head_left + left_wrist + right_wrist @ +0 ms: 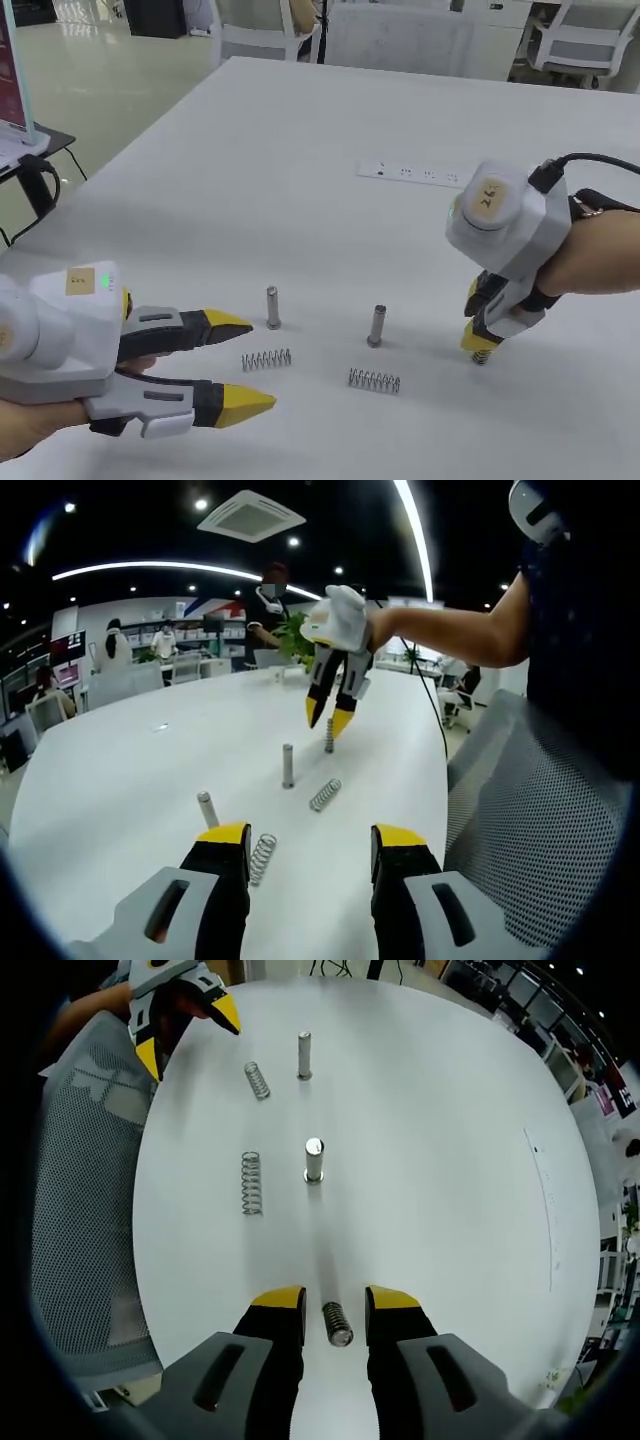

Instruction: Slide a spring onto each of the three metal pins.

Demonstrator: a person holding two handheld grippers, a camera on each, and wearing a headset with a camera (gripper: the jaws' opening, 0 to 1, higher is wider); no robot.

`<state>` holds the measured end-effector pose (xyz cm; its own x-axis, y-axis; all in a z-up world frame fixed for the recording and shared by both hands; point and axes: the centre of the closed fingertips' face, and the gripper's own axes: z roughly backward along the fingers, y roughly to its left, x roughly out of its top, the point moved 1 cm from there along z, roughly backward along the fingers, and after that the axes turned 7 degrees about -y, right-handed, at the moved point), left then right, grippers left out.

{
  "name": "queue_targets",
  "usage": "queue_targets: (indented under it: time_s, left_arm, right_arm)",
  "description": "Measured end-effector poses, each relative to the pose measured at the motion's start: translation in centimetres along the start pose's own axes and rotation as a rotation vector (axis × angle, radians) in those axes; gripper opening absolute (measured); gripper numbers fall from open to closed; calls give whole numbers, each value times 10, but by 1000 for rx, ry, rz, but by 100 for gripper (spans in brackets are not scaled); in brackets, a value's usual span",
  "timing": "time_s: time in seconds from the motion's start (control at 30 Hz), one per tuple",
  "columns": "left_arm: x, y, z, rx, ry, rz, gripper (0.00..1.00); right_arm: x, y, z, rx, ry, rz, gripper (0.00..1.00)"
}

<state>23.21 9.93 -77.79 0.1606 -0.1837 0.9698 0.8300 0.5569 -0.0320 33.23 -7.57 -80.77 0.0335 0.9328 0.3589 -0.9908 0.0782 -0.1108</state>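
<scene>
Apparently one of three done: sprung pin (337,1323) upright on the counter (300,180), between the parted jaws of the right tool (335,1305), neither jaw touching it. Left tool (312,835) wide open, gripping nothing, with the nearer loose spring (266,360) lying flat at its jaw tips, the second loose spring (374,380) close by, and left bare pin (272,307) and middle bare pin (376,326) standing just behind. Next, probably: close on the nearer spring, lift, tip it on end, line its bore over a bare pin, then lower.
</scene>
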Motion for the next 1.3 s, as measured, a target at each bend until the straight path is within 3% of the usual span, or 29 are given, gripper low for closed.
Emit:
queue_targets:
  time_s: [0.67,1.3]
  left_arm:
    - [4,-1,1,-4,3,-11,42]
    - [6,-1,3,-2,3,-24,42]
  right_arm:
    - [29,20,-3,21,-29,71,21]
    - [48,50,-21,87,-47,115,19]
